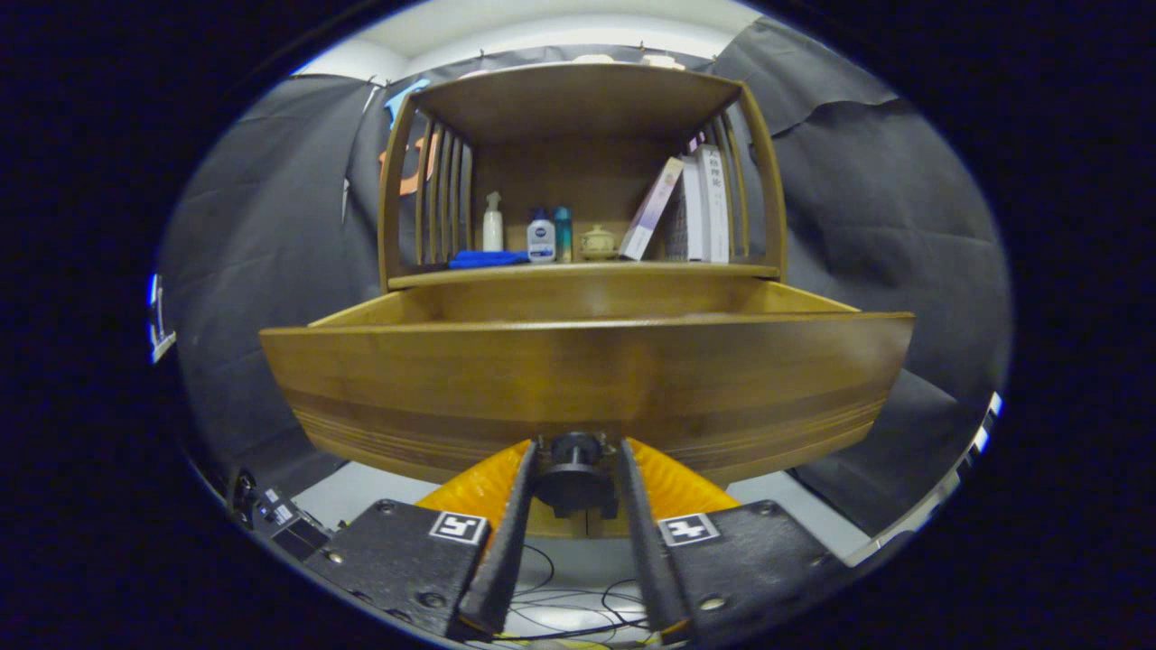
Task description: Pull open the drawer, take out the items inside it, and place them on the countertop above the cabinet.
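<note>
A wooden cabinet drawer (587,379) stands pulled out toward me, its front panel wide across the view. Its dark round knob (575,469) sits between my two fingers, and my gripper (575,456) is shut on it, both fingers pressing its sides. The drawer's inside is hidden behind the front panel, so I cannot see any items in it. Above the drawer runs the cabinet's countertop (587,271), a wooden shelf surface.
On the countertop stand a white spray bottle (492,223), two small bottles (541,236), a small teapot (598,242), a blue cloth (486,259) and leaning books (691,209). Slatted wooden sides flank the shelf. Cables (578,600) lie on the floor below.
</note>
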`<action>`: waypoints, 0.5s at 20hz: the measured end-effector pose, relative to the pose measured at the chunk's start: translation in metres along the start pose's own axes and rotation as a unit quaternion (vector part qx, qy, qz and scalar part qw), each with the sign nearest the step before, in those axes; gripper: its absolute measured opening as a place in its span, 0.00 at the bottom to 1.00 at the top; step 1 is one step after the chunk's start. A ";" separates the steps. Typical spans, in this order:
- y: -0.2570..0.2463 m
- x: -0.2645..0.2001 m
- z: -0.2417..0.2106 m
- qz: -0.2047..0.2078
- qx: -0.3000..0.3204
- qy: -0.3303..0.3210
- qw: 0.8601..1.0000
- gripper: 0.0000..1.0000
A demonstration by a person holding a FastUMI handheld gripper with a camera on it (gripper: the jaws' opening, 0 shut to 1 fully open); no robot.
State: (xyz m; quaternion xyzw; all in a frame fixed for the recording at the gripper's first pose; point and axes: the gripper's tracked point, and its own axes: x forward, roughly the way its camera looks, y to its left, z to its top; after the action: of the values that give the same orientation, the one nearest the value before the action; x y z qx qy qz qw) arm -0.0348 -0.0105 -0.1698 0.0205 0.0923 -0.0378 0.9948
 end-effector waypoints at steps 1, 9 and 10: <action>-0.006 -0.006 0.006 -0.003 -0.001 -0.008 1.000 0.64; -0.025 -0.060 0.086 0.010 0.020 -0.039 0.999 1.00; -0.025 -0.063 0.097 0.012 0.021 -0.041 0.999 1.00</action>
State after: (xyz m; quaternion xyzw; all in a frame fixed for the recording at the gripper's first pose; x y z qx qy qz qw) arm -0.0808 -0.0352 -0.0639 0.0413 0.0505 -0.0290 0.9974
